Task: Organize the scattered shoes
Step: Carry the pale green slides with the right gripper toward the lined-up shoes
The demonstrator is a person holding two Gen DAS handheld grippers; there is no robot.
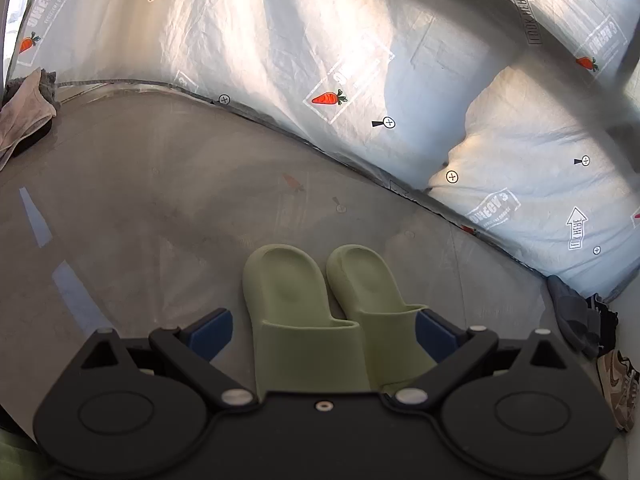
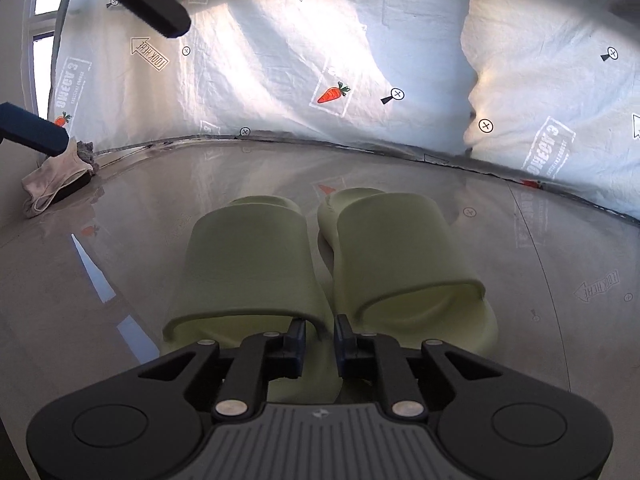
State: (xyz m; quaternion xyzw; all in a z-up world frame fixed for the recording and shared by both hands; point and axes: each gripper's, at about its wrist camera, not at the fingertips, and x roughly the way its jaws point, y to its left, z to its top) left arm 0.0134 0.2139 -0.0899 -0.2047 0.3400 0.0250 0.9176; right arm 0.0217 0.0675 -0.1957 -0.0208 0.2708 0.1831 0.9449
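Two pale green slide slippers lie side by side on the glossy grey floor, heels pointing toward the bed. In the right wrist view the left slipper (image 2: 248,264) and the right slipper (image 2: 400,248) fill the centre. My right gripper (image 2: 321,340) is closed to a narrow gap over their adjoining inner strap edges. My left gripper (image 1: 324,332) hovers over the same pair (image 1: 288,304), wide open, one blue pad on each outer side and touching neither. It also shows in the right wrist view's upper left corner (image 2: 118,82).
A bed draped in a white sheet with carrot prints (image 1: 328,98) runs along the far side. A crumpled beige cloth (image 1: 24,116) lies at its left base. A grey slipper (image 1: 576,320) and a brown sneaker (image 1: 618,384) rest at the far right. Bare floor (image 1: 120,208) spreads to the left.
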